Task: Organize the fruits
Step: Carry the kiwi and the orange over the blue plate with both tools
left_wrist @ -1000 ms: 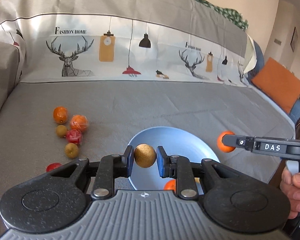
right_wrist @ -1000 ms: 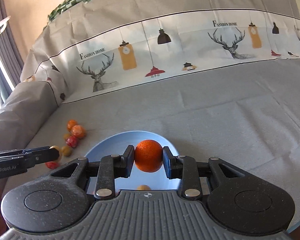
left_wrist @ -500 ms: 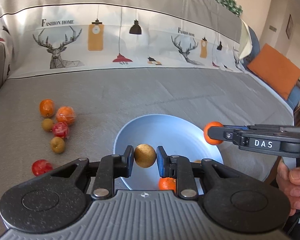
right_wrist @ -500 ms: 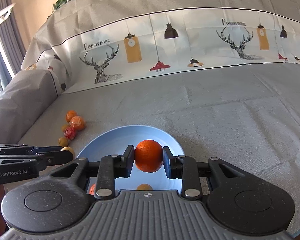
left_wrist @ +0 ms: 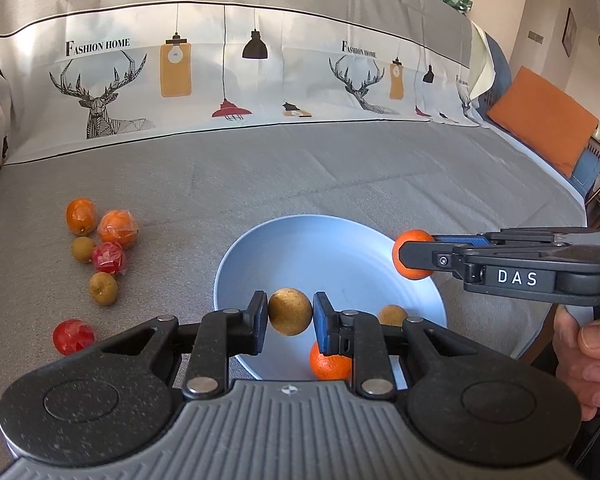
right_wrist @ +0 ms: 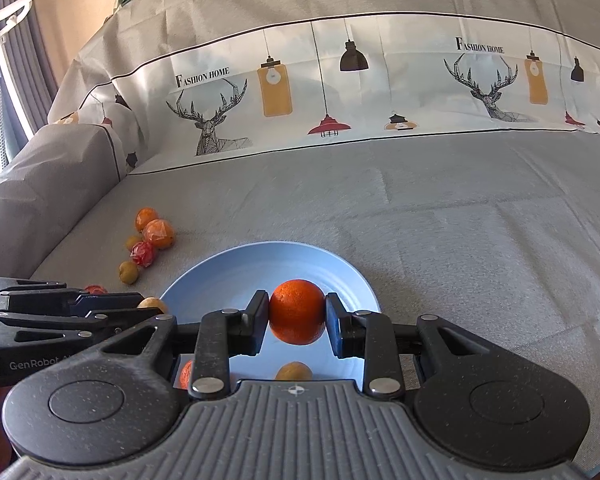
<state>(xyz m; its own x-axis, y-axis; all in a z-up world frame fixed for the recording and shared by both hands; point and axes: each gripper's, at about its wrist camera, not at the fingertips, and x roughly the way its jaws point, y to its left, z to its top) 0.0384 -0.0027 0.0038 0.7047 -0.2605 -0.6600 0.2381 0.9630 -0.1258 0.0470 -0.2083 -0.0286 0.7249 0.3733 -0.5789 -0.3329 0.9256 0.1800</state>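
Note:
My left gripper [left_wrist: 290, 312] is shut on a small brown fruit [left_wrist: 290, 311], held above the near rim of a light blue bowl [left_wrist: 300, 248]. My right gripper [right_wrist: 297, 312] is shut on an orange [right_wrist: 297, 311] over the same bowl [right_wrist: 236, 268]; in the left wrist view it reaches in from the right [left_wrist: 414, 255] above the bowl's right rim. Inside the bowl lie an orange [left_wrist: 329, 363] and a brown fruit [left_wrist: 392, 314]. In the right wrist view the left gripper [right_wrist: 150, 306] comes in from the left with its brown fruit [right_wrist: 152, 303].
Several loose fruits lie on the grey sofa cover left of the bowl: an orange [left_wrist: 81, 216], a wrapped orange [left_wrist: 117, 229], two brown fruits [left_wrist: 103, 288], two wrapped red ones [left_wrist: 73, 336]. A person's hand [left_wrist: 588, 360] holds the right gripper. An orange cushion [left_wrist: 540, 120] lies far right.
Both grippers have kept their fruits. The views shifted a little as the wrists rolled, and the bowl now sits slightly farther out in front of each gripper.

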